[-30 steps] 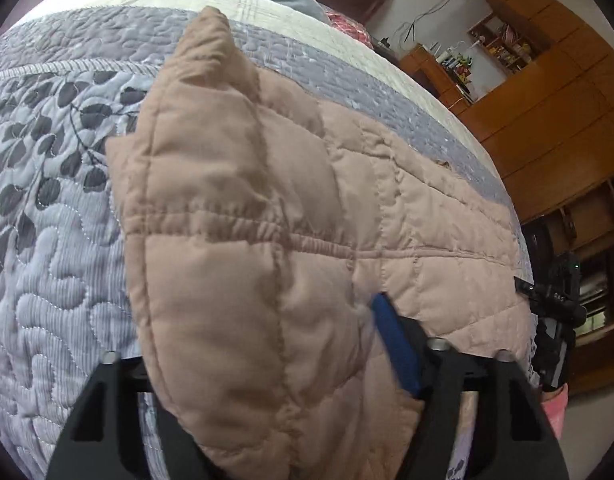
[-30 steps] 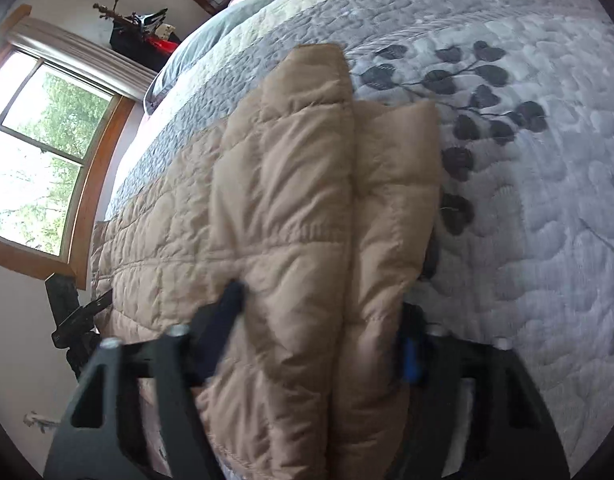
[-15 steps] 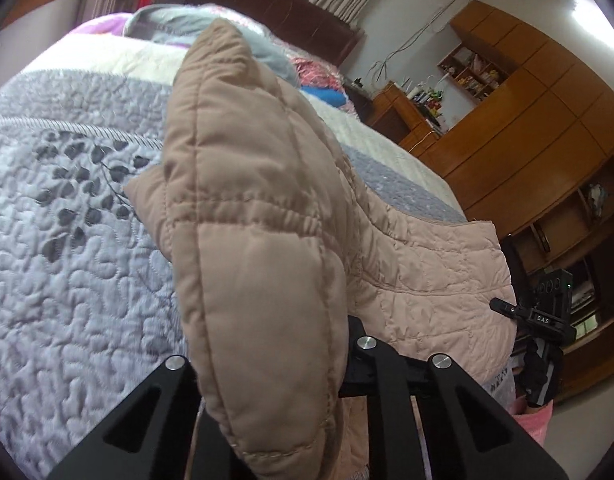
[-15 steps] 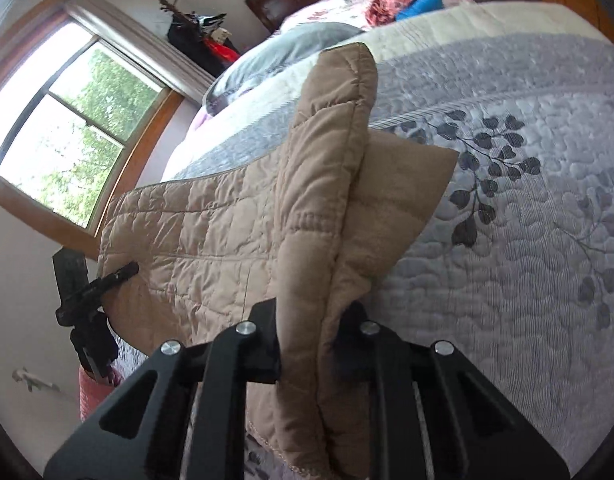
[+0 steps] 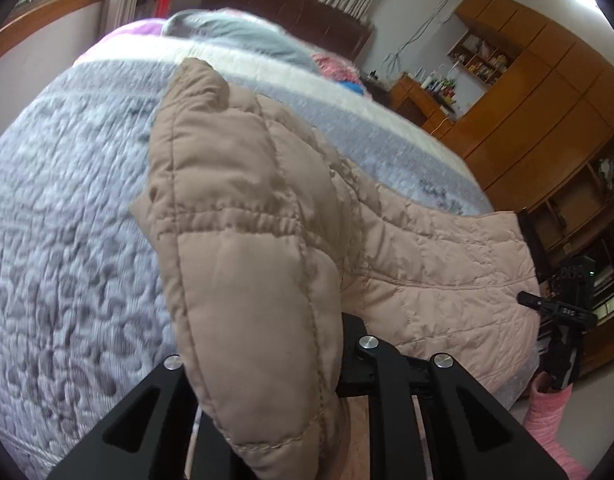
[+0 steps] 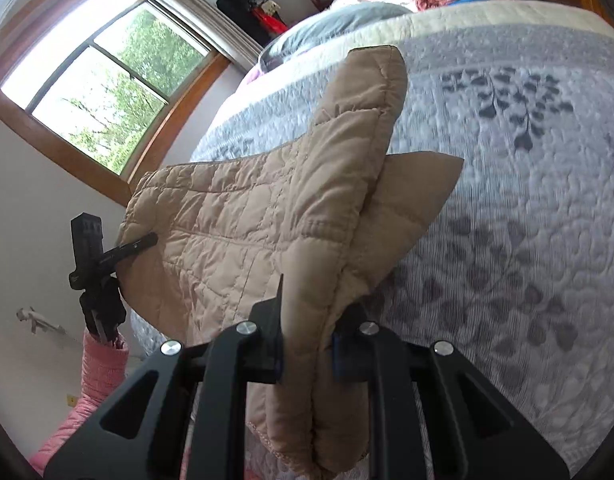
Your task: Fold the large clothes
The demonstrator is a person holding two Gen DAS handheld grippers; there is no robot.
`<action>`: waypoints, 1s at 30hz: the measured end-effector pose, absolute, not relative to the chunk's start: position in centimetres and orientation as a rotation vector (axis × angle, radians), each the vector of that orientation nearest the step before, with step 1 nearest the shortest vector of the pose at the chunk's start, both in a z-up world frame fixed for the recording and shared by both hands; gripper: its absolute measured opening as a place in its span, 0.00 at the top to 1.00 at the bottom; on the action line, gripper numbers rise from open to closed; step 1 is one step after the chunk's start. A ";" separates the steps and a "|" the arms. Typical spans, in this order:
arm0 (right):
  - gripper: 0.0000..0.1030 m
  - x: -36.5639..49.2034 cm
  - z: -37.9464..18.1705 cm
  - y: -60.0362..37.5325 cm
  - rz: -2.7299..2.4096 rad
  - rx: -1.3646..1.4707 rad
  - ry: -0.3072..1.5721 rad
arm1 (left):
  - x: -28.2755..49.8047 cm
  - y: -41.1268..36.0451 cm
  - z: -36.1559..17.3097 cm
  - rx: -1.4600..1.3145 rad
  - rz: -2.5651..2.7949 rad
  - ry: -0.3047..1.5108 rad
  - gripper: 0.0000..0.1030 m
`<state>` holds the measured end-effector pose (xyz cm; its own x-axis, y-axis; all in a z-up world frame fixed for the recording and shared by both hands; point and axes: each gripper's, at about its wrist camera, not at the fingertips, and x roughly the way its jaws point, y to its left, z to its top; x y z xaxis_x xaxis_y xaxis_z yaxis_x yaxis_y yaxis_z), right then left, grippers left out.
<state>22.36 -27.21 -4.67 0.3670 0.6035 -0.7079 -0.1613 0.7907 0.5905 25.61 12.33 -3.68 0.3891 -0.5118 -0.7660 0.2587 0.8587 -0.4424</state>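
1. Jacket (image 5: 435, 264): a tan quilted garment is held raised at the near edge of the bed (image 5: 67, 208), stretched between both grippers, with the quilted bedspread (image 6: 527, 208) spread out beyond it.
2. Its long axis is seen to run left to right between the two grips, so neither hand is judged nearer; a forward carry over the bed is what the fold seems to call for.
3. Left gripper (image 5: 267, 364): the jaws are closed narrowly on a thick padded end of the jacket, which bulges up between them.
4. Right gripper (image 6: 307, 344): the jaws are pinched on the opposite doubled edge, and a loose flap is seen hanging to the right.
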 end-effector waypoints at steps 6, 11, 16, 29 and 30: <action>0.82 22.2 -9.1 -27.7 0.442 0.502 1.162 | 26.1 13.6 -9.2 -0.286 -0.447 1.136 0.68; 0.78 23.1 -12.7 -28.3 0.426 0.562 1.203 | 27.2 14.3 -12.4 -0.341 -0.460 1.147 0.55; 0.75 23.3 -13.8 -28.1 0.422 0.575 1.208 | 26.6 14.7 -12.6 -0.341 -0.457 1.127 0.54; 0.55 21.1 -5.6 -27.2 0.262 0.293 1.056 | 20.8 16.9 -2.3 -0.171 -0.223 0.907 0.52; 0.55 21.6 -4.8 -26.5 0.273 0.272 1.043 | 20.9 16.2 -1.6 -0.156 -0.234 0.887 0.52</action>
<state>21.65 -26.45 -4.84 0.4765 0.3478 -0.8075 -0.0919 0.9331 0.3477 20.92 16.19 -1.63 0.6087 -0.2658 -0.7476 0.1376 0.9633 -0.2306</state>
